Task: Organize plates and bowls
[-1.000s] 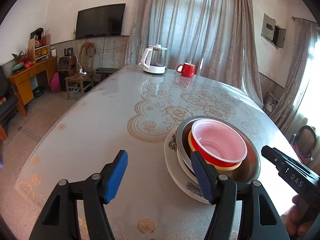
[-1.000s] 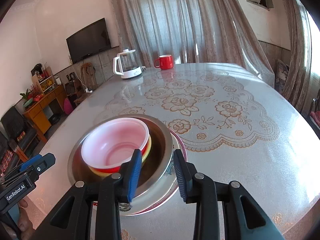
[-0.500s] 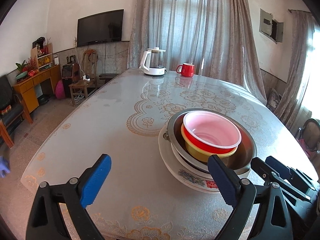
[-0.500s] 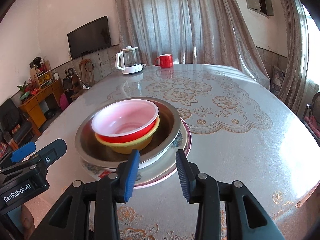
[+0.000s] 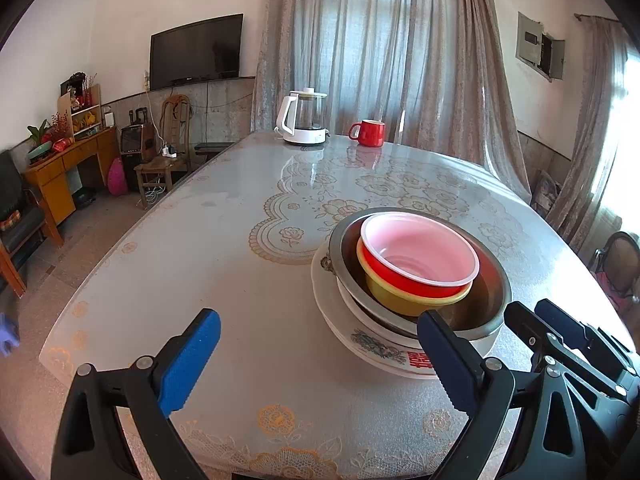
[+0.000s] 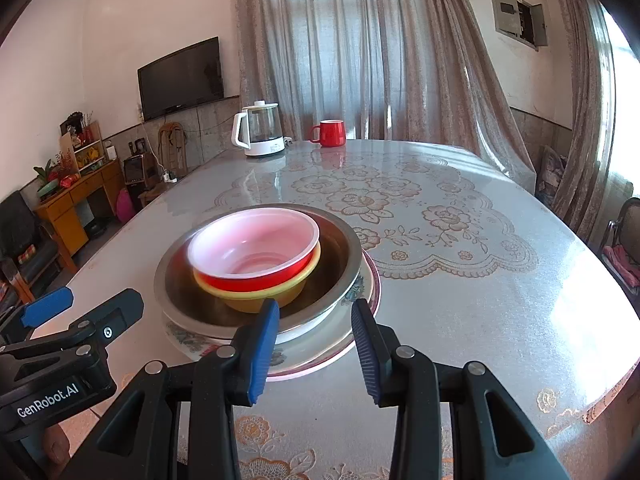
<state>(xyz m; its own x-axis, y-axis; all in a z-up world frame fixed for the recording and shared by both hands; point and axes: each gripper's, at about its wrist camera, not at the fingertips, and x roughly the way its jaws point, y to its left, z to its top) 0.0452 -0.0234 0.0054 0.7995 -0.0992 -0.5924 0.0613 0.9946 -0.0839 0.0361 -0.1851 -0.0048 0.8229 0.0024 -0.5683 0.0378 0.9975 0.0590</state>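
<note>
Stack near table (image 6: 460, 300) front edge: glossy red plastic bowl (image 6: 256, 246) in yellow bowl (image 6: 260, 298), in round steel bowl (image 6: 336, 264), on floral ceramic plates (image 6: 320, 344). Left gripper (image 5: 316, 354) jaws wide, empty. Right gripper (image 6: 314, 350) part-open, nothing gripped.

Plate (image 5: 384, 350) mostly hidden under steel bowl (image 5: 486, 316); its red mark half cut by the left gripper's near pad. Yellow bowl (image 6: 260, 300) covered inside by red bowl (image 6: 256, 276). Right gripper (image 5: 560, 332) only partly visible at right edge in left wrist view. Worktop (image 6: 480, 300) near edge cut off. Shelf items (image 5: 76, 108) far left too small to tell.
</note>
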